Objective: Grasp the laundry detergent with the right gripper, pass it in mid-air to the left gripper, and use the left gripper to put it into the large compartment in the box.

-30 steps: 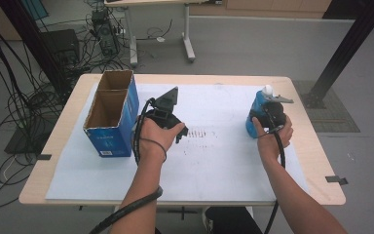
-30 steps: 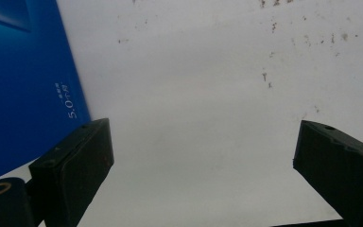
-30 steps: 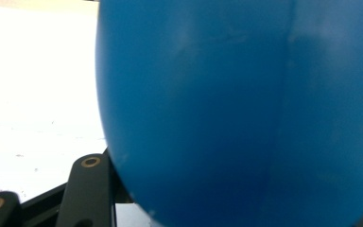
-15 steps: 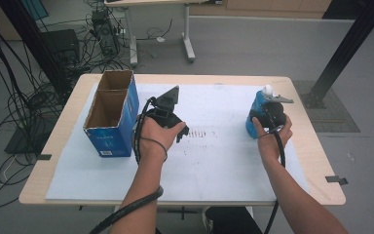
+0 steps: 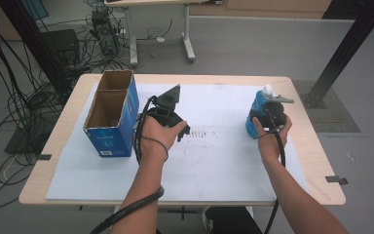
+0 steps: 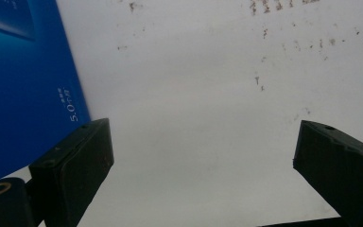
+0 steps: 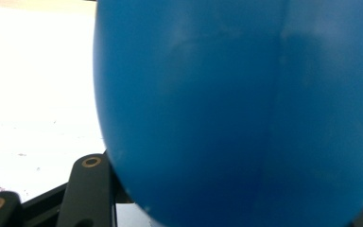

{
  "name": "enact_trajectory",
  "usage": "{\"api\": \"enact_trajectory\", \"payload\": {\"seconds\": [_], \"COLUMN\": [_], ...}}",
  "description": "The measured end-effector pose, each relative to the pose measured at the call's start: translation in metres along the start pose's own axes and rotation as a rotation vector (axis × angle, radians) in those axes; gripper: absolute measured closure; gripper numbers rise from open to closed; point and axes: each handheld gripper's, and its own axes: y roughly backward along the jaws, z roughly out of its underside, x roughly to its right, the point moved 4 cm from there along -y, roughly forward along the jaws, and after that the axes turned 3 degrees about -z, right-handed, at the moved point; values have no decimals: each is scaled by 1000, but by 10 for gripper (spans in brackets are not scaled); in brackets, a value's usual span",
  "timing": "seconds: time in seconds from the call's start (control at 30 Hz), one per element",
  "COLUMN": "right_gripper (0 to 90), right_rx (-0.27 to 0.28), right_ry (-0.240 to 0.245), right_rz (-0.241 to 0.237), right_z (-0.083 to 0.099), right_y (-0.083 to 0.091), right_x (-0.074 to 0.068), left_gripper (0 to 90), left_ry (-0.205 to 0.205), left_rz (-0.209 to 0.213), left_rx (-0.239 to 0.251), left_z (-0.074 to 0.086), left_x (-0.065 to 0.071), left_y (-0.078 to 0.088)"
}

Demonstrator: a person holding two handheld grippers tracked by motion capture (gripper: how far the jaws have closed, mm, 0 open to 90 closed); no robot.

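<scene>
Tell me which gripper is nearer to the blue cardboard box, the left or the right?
Left. The left gripper is just beside the blue cardboard box, fingers open over the white sheet. The right gripper is far across the table, at the blue bottle.

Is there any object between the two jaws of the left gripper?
No, in the left gripper view the left gripper stands open over bare white paper.

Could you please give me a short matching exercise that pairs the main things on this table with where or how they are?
1. cardboard box
2. blue bottle
3. left gripper
4. white sheet

A. open over bare sheet
B. covers the tabletop
C. open-topped, at table's left
D. clamped in the right gripper

Pairs: 1-C, 2-D, 3-A, 4-B
</scene>
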Motion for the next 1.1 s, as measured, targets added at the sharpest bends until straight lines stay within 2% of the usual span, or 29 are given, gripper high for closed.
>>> {"api": "enact_trajectory", "payload": {"seconds": [1.1], "right_gripper": [428], "right_rx": [-2], "right_ry": [-14], "right_rz": [-9], "right_z": [0], "right_y": [0], "right_x": [1], "left_gripper": [62], "left_ry": [-1], "left_rz": [-4], "left_rx": [-1], "left_z": [0], "left_x": [0], "left_y": [0]}}
